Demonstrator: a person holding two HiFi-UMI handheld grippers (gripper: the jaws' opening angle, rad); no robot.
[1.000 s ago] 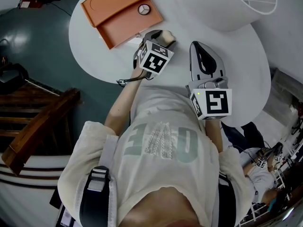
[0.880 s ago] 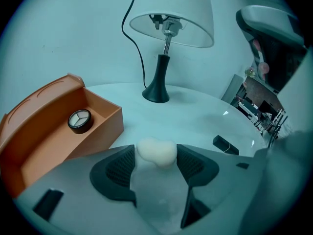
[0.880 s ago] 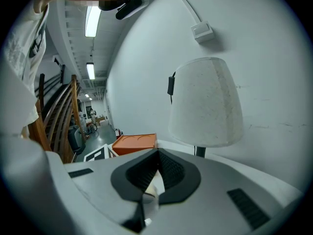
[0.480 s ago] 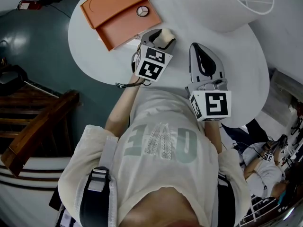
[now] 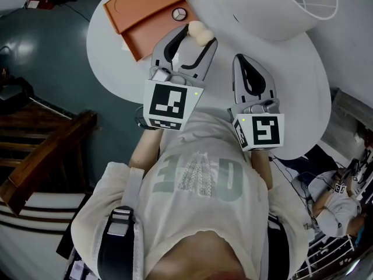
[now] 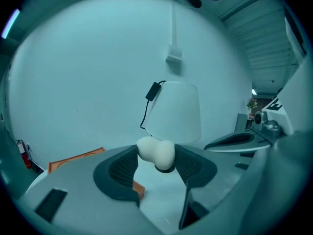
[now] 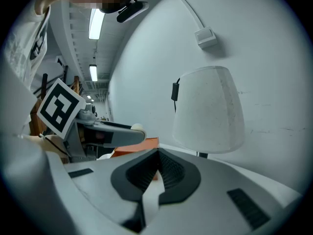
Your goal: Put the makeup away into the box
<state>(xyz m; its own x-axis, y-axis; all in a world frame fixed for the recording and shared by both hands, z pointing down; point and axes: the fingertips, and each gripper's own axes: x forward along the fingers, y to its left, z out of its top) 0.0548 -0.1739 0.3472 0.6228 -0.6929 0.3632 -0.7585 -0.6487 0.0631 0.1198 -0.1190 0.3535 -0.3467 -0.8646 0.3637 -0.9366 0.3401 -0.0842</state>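
- Up off the table (image 5: 116, 57) comes the left gripper (image 5: 196, 35): a second ago it sat low by the corner of the box (image 5: 145, 10), and now it is raised and reaches further forward. Its jaws drew in during that second. The right gripper (image 5: 240, 58) has not shifted.
- Left fingers: half closed and clamped on the sponge (image 6: 155, 152), a cream, peanut-shaped makeup sponge pinched right at the tips. One pad presses each side of it.
- The sponge lies crosswise between the pads and slightly tilted. Its fatter end sits against the left finger and its dark-ringed end points down towards the right finger. A little of it pokes out past the tips.
- Right fingers: closed together with nothing between them, held low above the table, beside the left gripper and to its right.
- The relation that matters is that the orange box lies just beyond and to the left of the left fingertips, with its near edge showing under them. The left hand, which carries the sponge, is clearly the nearer one.
- I judge the next move to be a short carry forward and leftward, then down into the box. I can't tell from here whether the box stands open.
- The lamp shade (image 5: 291, 10) is off to the right of both grippers, well clear of that path.
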